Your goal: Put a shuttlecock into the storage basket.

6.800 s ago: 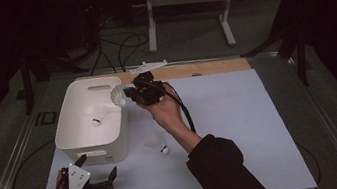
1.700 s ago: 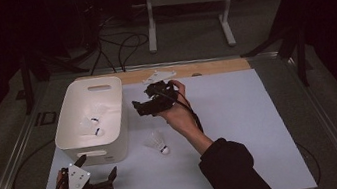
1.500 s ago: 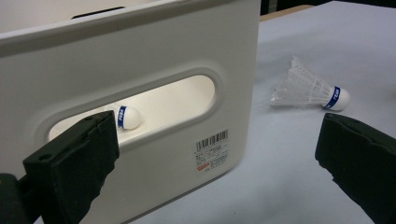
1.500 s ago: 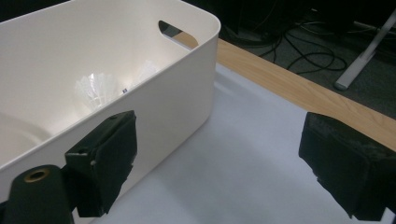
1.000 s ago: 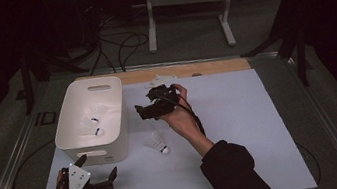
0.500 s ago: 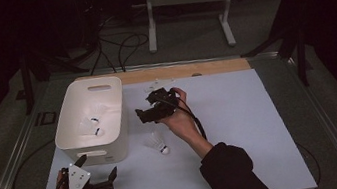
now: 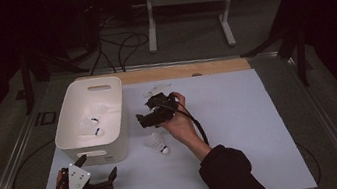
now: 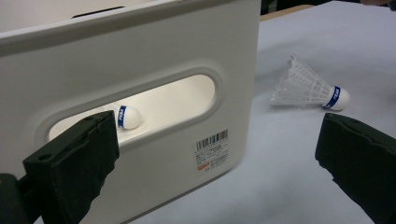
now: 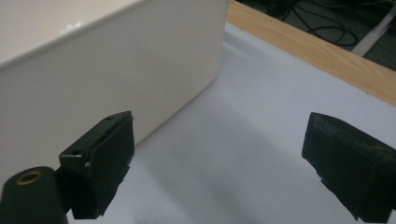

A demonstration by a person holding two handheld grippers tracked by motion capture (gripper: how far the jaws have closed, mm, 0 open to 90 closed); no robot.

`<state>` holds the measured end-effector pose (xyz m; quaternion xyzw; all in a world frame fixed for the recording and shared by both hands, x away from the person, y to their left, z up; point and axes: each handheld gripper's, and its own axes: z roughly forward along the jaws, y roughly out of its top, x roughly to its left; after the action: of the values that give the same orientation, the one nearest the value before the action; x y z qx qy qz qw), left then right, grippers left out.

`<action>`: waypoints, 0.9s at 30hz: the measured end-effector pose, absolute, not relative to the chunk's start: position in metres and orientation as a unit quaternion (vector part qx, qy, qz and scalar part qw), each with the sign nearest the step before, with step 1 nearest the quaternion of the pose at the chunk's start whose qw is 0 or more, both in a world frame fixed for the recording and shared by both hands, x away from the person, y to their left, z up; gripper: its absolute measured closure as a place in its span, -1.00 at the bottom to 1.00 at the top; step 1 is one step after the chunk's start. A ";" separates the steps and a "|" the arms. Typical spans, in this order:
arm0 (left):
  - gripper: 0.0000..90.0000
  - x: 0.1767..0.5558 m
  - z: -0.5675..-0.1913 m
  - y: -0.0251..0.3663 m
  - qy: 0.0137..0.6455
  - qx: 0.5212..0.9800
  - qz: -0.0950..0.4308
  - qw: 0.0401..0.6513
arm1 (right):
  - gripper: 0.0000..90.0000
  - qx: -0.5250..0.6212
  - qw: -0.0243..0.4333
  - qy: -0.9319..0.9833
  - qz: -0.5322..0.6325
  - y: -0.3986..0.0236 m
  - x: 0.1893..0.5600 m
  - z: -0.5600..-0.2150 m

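Right gripper (image 7: 146, 119) is held above the white mat (image 7: 242, 129), jaws spread wide with nothing between them, pointing toward the white bin (image 7: 90, 120); the forearm reaches in from the near edge, wrist bent inward. In the right gripper view the bin wall (image 9: 107, 70) lies just ahead and to the jaws' left, bare mat (image 9: 224, 154) beneath.

Left gripper (image 7: 99, 181) rests at the near left of the mat, just short of the bin's near wall, jaws wide and empty. Through the handle slot (image 8: 140, 109) ahead of its jaws shows the cork of a shuttlecock inside the bin (image 8: 128, 116).

Loose shuttlecock (image 7: 157, 143) lies on its side on the mat, near and just below the right gripper; from the left gripper it sits ahead and right (image 8: 310, 91).

Versus 6.8 s ago: right gripper has drawn back from over the bin rim and now sits lower, beside the bin. Left gripper unchanged.

Bin contents pale on white, count unclear. Another pale item (image 7: 157, 90) beyond the right gripper is hard to identify.
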<state>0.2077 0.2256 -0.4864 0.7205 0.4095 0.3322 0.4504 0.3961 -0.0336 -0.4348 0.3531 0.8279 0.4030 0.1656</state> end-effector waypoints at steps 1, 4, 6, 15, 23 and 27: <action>-1.00 0.208 -0.486 0.226 0.410 0.721 0.332 0.450 | -0.79 0.354 0.166 0.829 0.401 -0.034 0.396 -0.436; -1.00 0.208 -0.486 0.226 0.409 0.721 0.332 0.449 | -0.79 0.357 0.163 0.828 0.400 -0.035 0.395 -0.440; -1.00 0.208 -0.486 0.226 0.409 0.721 0.332 0.449 | -0.79 0.358 0.163 0.829 0.397 -0.036 0.395 -0.441; -1.00 0.208 -0.487 0.225 0.410 0.720 0.332 0.450 | -0.79 0.364 0.159 0.835 0.380 -0.039 0.392 -0.453; -1.00 0.208 -0.487 0.225 0.410 0.720 0.333 0.450 | -0.79 0.366 0.155 0.837 0.376 -0.040 0.391 -0.461; -1.00 0.208 -0.487 0.225 0.410 0.722 0.333 0.448 | -0.78 0.372 0.150 0.838 0.370 -0.041 0.390 -0.467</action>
<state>0.2078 0.2253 -0.4865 0.7216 0.4098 0.3328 0.4479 0.3896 -0.0407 -0.4671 0.3716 0.8379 0.3705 0.1504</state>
